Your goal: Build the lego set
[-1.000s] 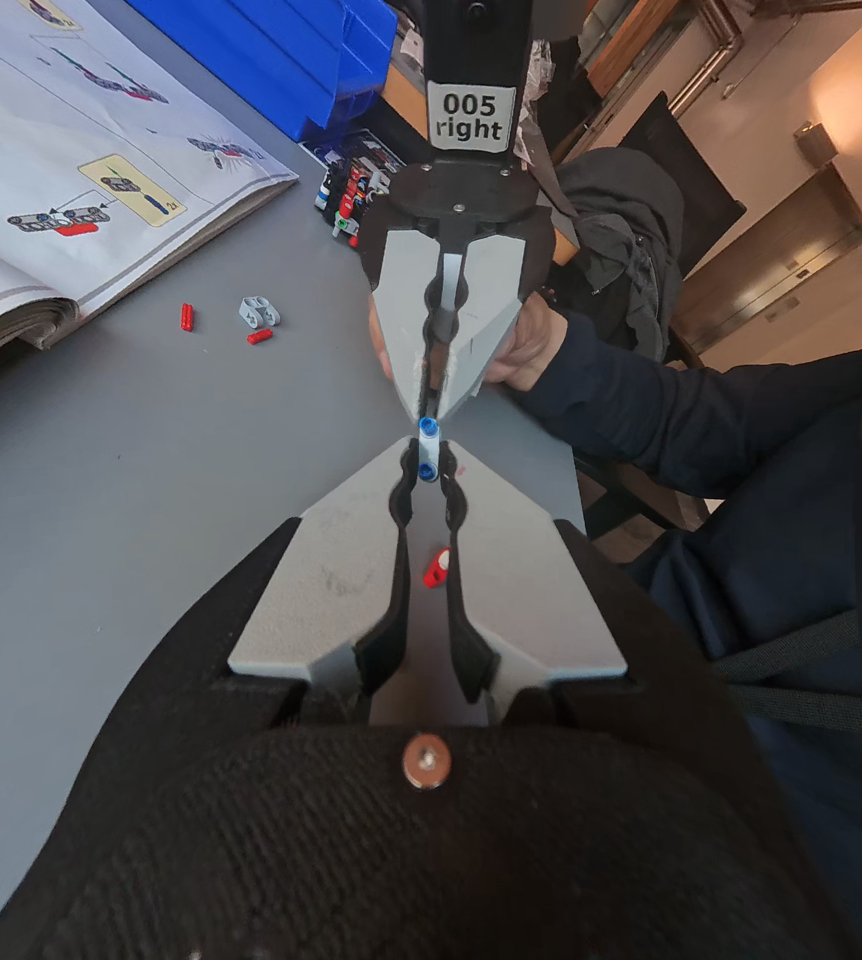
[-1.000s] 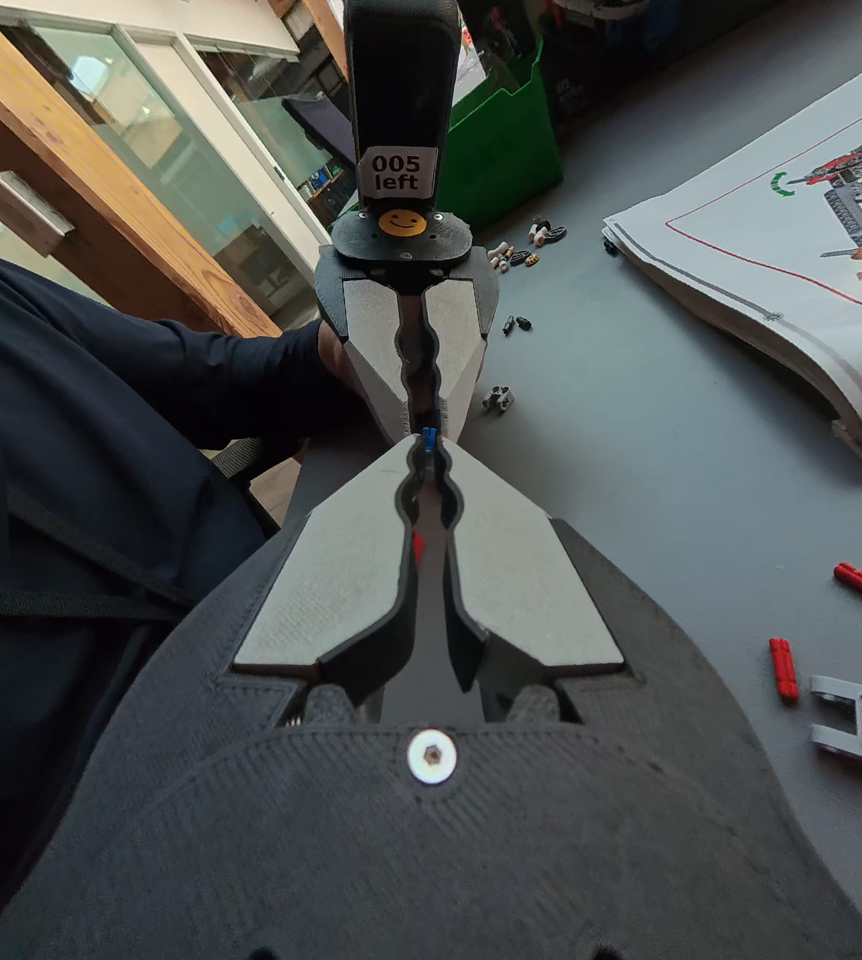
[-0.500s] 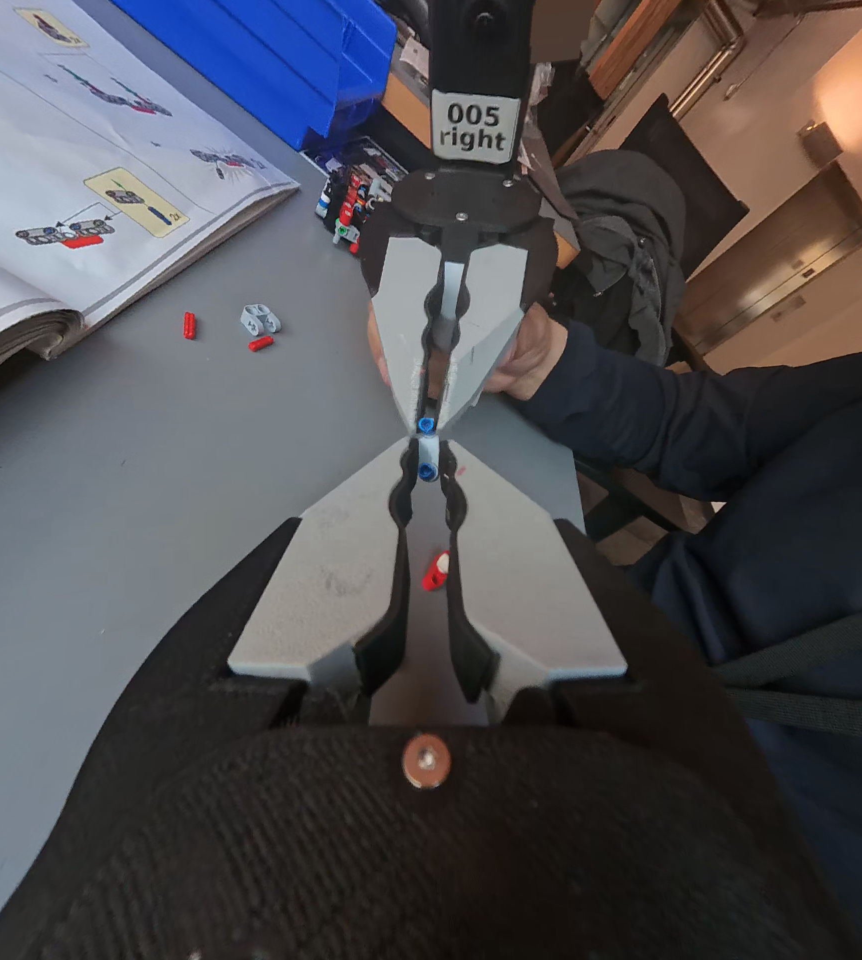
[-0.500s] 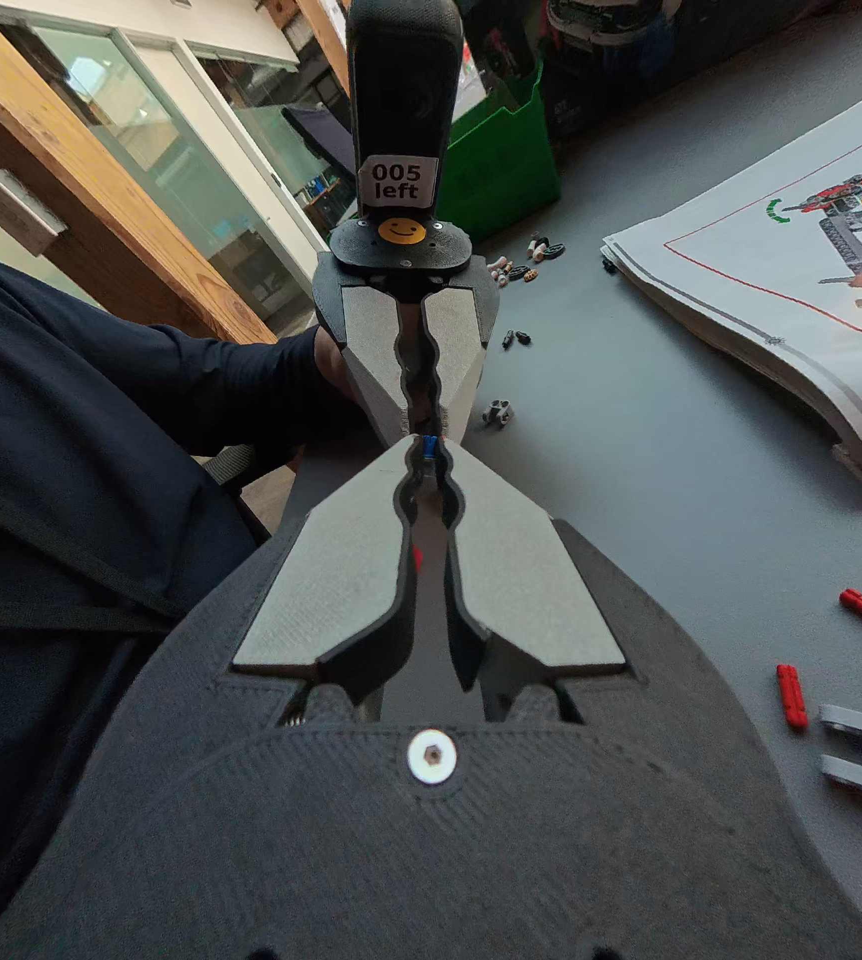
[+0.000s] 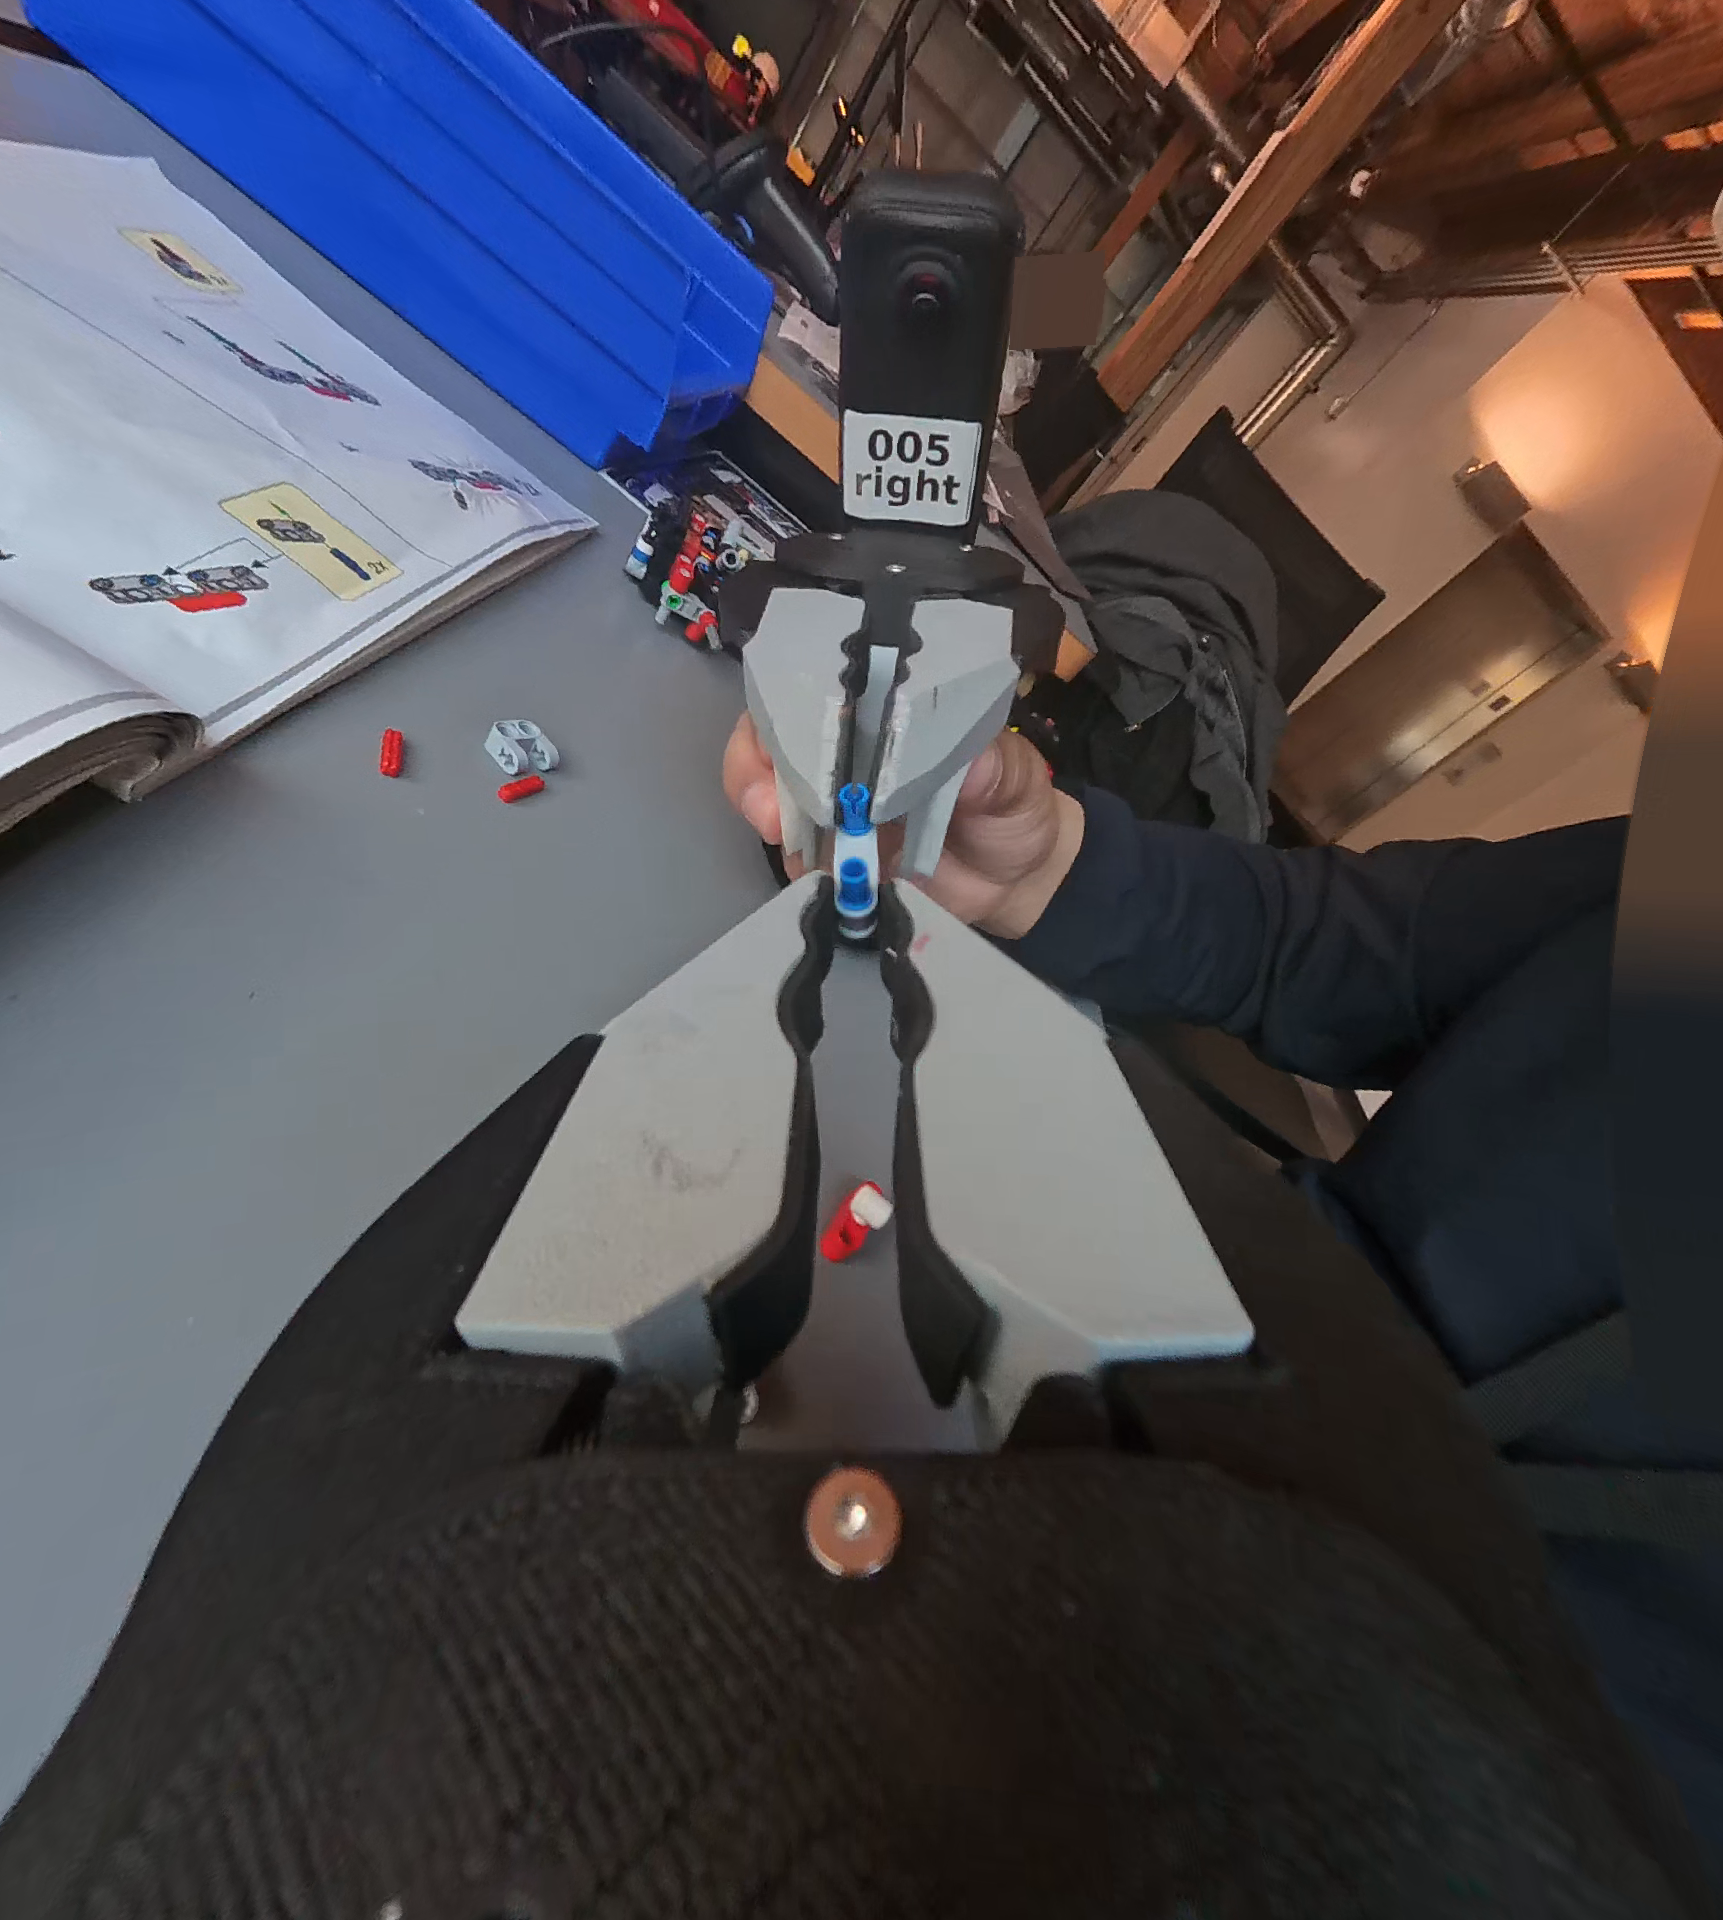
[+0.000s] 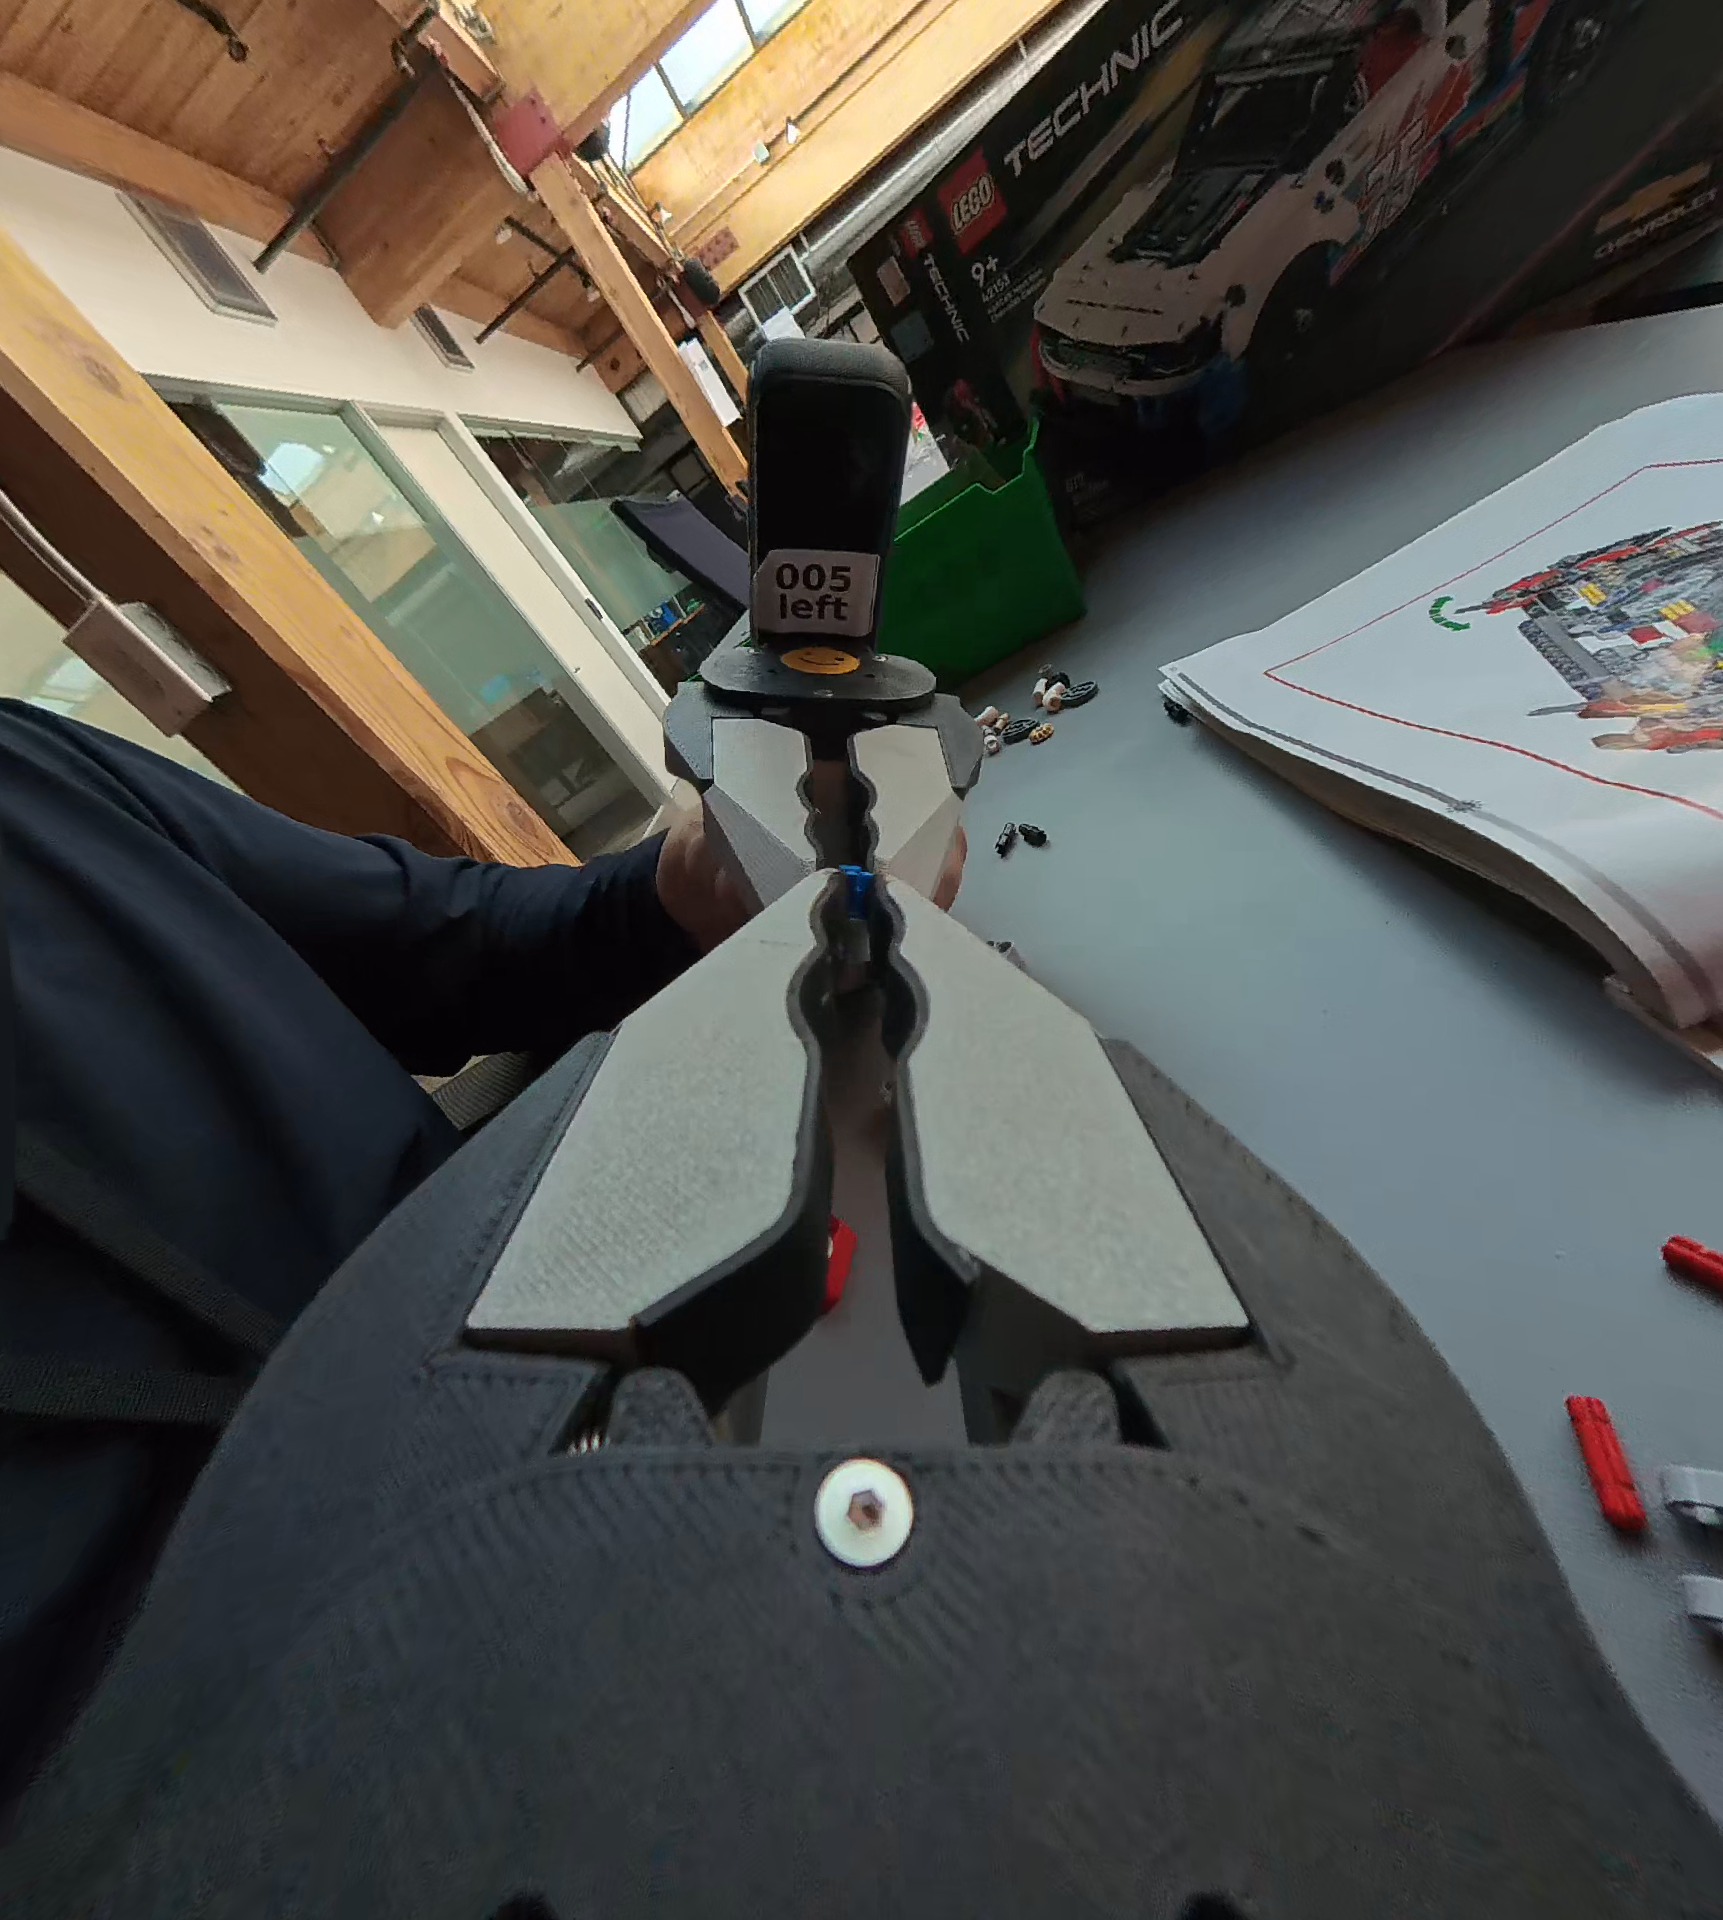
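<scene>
Grey tabletop (image 5: 161, 1091) runs under both handheld tongs, which meet tip to tip above it. Between them is a small light-grey connector piece with blue pins (image 5: 854, 864). The left gripper (image 5: 854, 914) is clamped on its lower end, at the blue pin. The right gripper (image 5: 852, 805) is closed on the blue pin sticking out of the piece's far end, with a hand (image 5: 1002, 831) wrapped around it from behind. From the other side, that blue pin (image 6: 854, 896) shows at the right gripper's tips.

Directly below the connector piece, on the table, lies a small red and white part (image 5: 852, 1221). Farther off toward the open instruction book (image 5: 161, 468) sit two red pins (image 5: 390, 752) and a grey block with two holes (image 5: 521, 746). Beyond the book stands a blue bin (image 5: 483, 208), and a cluster of small loose parts (image 5: 691, 561) lies near it.
</scene>
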The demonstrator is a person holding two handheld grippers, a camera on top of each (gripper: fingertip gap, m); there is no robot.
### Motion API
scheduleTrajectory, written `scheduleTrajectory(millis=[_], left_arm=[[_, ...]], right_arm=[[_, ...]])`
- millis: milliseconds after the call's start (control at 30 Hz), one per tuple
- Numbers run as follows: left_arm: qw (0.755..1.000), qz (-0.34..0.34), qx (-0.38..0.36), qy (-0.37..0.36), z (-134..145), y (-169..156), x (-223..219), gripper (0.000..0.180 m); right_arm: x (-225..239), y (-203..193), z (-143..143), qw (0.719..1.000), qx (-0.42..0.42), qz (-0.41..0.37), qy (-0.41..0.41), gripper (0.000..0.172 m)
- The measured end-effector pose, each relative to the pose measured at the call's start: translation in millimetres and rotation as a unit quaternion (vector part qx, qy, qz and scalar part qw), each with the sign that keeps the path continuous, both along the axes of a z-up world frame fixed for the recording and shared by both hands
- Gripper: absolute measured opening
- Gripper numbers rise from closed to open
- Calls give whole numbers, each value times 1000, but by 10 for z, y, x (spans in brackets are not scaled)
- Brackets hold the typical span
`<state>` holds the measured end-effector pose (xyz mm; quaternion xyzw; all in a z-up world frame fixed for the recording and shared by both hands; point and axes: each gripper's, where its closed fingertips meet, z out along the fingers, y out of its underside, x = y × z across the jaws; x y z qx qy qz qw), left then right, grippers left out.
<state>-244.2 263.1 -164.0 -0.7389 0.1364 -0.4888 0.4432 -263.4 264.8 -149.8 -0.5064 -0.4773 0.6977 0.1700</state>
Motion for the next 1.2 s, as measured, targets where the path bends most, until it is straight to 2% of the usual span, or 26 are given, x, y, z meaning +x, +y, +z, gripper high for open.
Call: scheduleTrajectory(millis=[167,433,700,833,1000,1200], left_arm=[[999,26,15,-12,62,47,-47,5],[999,20,25,-31,106,26,-40,6],[998,31,40,43,32,28,-59,6],[997,41,47,44,56,41,-99,5],[996,40,54,59,49,31,-73,6],[996,31,45,65,21,20,-56,6]], right_arm=[[7,54,34,1000,2,-20,11,0],[-4,22,66,1000,5,-20,24,0],[4,18,12,999,35,-17,8,1],[38,74,22,998,61,-32,10,7],[24,20,2,996,83,-25,8,0],[18,8,-14,995,97,-18,7,0]])
